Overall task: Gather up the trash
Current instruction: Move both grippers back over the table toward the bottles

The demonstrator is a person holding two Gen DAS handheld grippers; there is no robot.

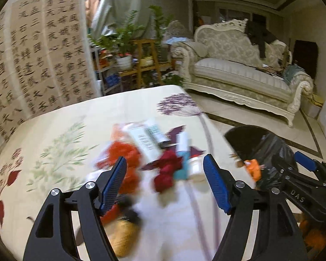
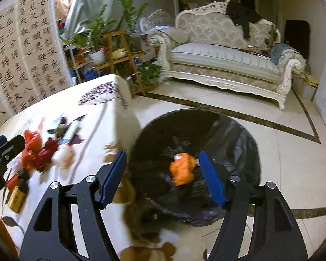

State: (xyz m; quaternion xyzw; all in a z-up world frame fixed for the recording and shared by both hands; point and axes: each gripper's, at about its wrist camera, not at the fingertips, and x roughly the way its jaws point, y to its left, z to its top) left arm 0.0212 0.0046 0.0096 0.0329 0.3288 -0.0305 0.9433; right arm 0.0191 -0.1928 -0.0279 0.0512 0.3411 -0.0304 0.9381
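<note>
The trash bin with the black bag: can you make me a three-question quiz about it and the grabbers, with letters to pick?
1. Where is the trash bin?
A. on the sofa
B. on the floor beside the table
C. on top of the table

2. What colour is the crumpled wrapper lying inside the bin?
A. orange
B. green
C. white

3. How is the right gripper right now?
A. clamped on a bottle
B. holding the wrapper
C. open, holding nothing

Answers: 1 B, the bin stands on the tiles next to the corner of the table. 2 A, the wrapper shows bright orange against the black bag. 3 C, its blue pads stand apart over the bin and the wrapper lies below them in the bag, untouched.
</note>
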